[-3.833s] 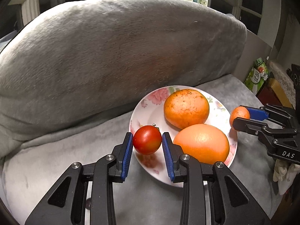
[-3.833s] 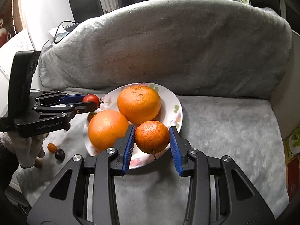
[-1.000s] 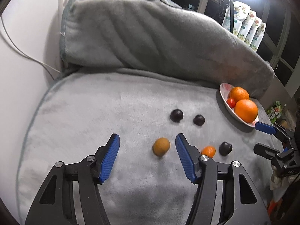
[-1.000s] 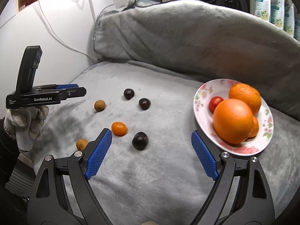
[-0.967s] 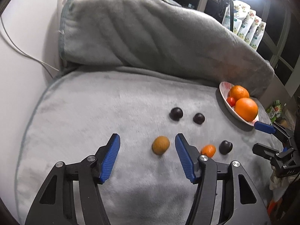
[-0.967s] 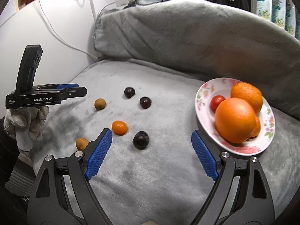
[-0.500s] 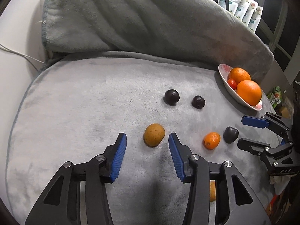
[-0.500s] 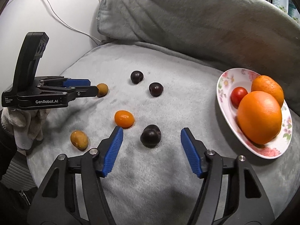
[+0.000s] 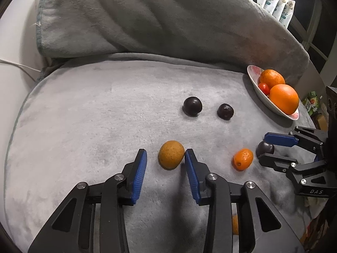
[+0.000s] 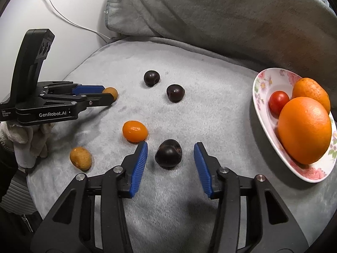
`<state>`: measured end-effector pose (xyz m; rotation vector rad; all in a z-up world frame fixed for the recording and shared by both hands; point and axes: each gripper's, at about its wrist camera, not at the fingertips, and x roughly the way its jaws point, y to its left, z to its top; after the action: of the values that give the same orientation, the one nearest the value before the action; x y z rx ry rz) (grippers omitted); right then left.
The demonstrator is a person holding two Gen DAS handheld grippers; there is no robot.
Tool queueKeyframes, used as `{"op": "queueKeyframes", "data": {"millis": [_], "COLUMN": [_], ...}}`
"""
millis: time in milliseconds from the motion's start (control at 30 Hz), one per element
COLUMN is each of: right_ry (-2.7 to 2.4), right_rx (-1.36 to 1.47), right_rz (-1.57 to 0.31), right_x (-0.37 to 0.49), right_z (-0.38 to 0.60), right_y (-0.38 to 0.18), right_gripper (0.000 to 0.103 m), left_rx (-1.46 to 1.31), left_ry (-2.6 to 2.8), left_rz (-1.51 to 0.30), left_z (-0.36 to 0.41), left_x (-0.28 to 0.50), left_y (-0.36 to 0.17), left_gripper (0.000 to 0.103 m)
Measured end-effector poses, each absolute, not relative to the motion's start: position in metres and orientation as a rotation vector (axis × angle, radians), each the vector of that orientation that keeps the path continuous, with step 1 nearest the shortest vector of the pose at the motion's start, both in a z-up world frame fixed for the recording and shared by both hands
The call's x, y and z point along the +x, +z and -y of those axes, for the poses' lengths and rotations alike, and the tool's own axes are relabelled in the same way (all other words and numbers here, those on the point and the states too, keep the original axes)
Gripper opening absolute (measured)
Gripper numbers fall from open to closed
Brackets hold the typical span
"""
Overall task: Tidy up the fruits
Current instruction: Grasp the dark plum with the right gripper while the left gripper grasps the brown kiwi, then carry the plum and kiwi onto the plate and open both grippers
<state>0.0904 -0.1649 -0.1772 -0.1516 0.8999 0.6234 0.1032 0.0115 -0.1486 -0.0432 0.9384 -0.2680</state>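
My left gripper point(image 9: 165, 161) is open around a brown-yellow fruit point(image 9: 171, 157) on the grey cushion; its right pad touches the fruit. It also shows in the right wrist view point(image 10: 103, 96). My right gripper point(image 10: 170, 157) is open around a dark plum point(image 10: 168, 156), with gaps on both sides. The same plum shows in the left wrist view point(image 9: 265, 147) between the right gripper's point(image 9: 263, 147) fingers. A floral plate point(image 10: 260, 97) at the right holds two oranges point(image 10: 304, 129) and a red tomato point(image 10: 278, 101).
Two more dark plums point(image 10: 151, 78) point(image 10: 175, 92) lie farther back. A small orange fruit point(image 10: 134, 131) and another brown-yellow fruit point(image 10: 80, 158) lie at the left. A grey back cushion point(image 10: 210, 10) rises behind. A white cable point(image 10: 69, 21) runs along the wall.
Both grippers have moved forward and down over the loose fruits. The left jaws have narrowed around the brown-yellow fruit. The right jaws have narrowed around the dark plum.
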Motion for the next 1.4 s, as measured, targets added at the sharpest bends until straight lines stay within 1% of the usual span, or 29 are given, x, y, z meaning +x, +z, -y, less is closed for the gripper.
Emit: {"op": "queueKeyframes", "data": {"millis": [167, 300, 433, 867, 1400], "right_ry": [0.626, 0.621, 0.635, 0.620, 0.556], "right_rx": [-0.142, -0.135, -0.114, -0.073, 0.015], "right_rz": [-0.907, -0.907, -0.910, -0.875, -0.810], "right_x": [0.092, 0.093, 0.093, 0.084, 0.073], "right_z": [0.166, 0.168, 0.170, 0.181, 0.235], "right_y": [-0.178, -0.177, -0.177, -0.163, -0.139], "right_gripper": [0.041, 0.036, 0.027, 0.026, 0.026], "left_rx": [-0.043, -0.052, -0.054, -0.072, -0.064], "left_ry": [-0.279, -0.278, -0.276, -0.282, -0.344], "left_rz": [-0.945, -0.950, -0.947, -0.917, -0.883], "left_z": [-0.008, -0.008, -0.009, -0.014, 0.008], "left_x": [0.104, 0.105, 0.104, 0.098, 0.091], "left_y": [-0.151, -0.152, -0.151, -0.140, -0.121], "left_gripper": [0.027, 0.025, 0.024, 0.024, 0.024]}}
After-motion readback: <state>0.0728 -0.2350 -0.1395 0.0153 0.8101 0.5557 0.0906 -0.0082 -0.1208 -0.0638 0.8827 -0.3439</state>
